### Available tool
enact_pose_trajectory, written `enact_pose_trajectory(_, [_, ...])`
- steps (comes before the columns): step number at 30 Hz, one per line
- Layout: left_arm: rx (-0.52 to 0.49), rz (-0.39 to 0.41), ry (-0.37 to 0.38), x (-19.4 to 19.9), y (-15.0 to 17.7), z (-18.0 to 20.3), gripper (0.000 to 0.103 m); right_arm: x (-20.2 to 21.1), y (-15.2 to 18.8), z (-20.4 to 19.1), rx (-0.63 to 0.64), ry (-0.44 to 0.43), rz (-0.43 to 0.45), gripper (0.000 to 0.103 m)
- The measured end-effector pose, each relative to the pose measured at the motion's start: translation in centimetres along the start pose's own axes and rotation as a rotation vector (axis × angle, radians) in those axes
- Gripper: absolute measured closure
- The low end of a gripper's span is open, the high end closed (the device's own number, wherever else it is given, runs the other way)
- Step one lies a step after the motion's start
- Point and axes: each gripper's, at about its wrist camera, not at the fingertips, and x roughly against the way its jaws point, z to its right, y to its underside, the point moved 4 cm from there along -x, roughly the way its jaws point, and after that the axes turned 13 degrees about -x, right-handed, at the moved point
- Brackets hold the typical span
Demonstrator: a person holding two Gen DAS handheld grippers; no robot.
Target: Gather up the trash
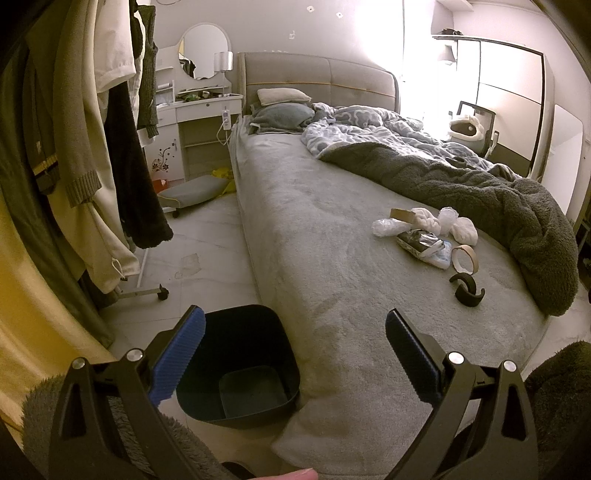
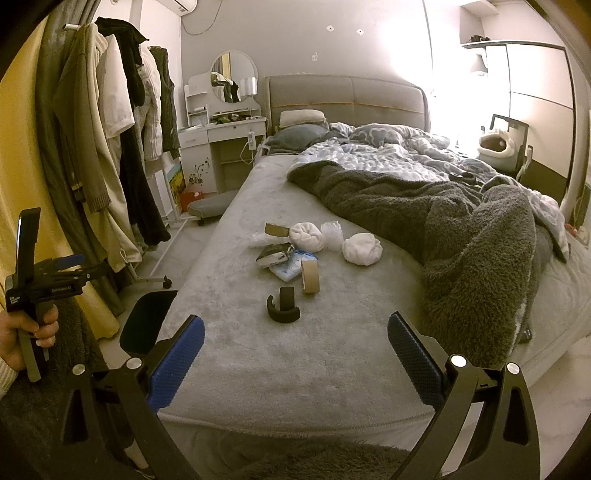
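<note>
Left gripper point(image 1: 295, 354) spread wide, empty, above dark bin point(image 1: 240, 362) on floor beside bed point(image 1: 314, 229). Trash pile point(image 2: 306, 251) mid-bed: tape rolls, crumpled wrappers, white wads. Right gripper point(image 2: 295, 354) likewise spread, empty, short of pile.

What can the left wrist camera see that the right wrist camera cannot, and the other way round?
Only the left wrist view looks down into the dark plastic bin on the floor beside the bed, showing its inside with nothing in it.

Only the right wrist view shows the person's hand holding the left gripper's handle, and a white air conditioner high on the wall.

Both show the grey bed with its cluster of trash: a brown cardboard tape ring, white crumpled paper balls and a black curved plastic piece. Each view's own gripper is open.
</note>
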Motion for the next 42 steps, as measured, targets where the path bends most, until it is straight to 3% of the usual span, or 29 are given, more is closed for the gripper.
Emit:
enact_pose_trajectory(19, [-0.004, 0.009, 0.017, -0.5, 0.5, -0.1, 0.003, -0.1, 0.1, 0.1, -0.002, 0.003, -0.004, 0.002])
enact_pose_trajectory(30, [-0.077, 0.036, 0.027, 0.7, 0.0, 2.2, 0.004, -1.4, 0.0, -0.3, 0.05, 0.046, -0.077, 0.002])
enact_pose_trajectory(35, [-0.083, 0.03, 0.071, 0.5, -0.1, 2.6, 0.007, -2.2, -0.8, 0.0, 0.024, 0.015, -0.082, 0.003])
enact_pose_trajectory(37, [-0.081, 0.031, 0.096, 0.6, -0.2, 2.7, 0.016, -2.8, -1.2, -0.1, 0.018, -0.003, -0.091, 0.005])
enact_pose_trajectory(39, [-0.08, 0.03, 0.121, 0.5, -0.3, 2.8, 0.019, -3.6, -1.7, -0.3, 0.014, -0.006, -0.095, 0.013])
enact_pose_trajectory(42, [-0.085, 0.03, 0.181, 0.4, -0.5, 3.8, 0.021, -5.0, -2.3, -0.4, 0.007, -0.015, -0.111, 0.015])
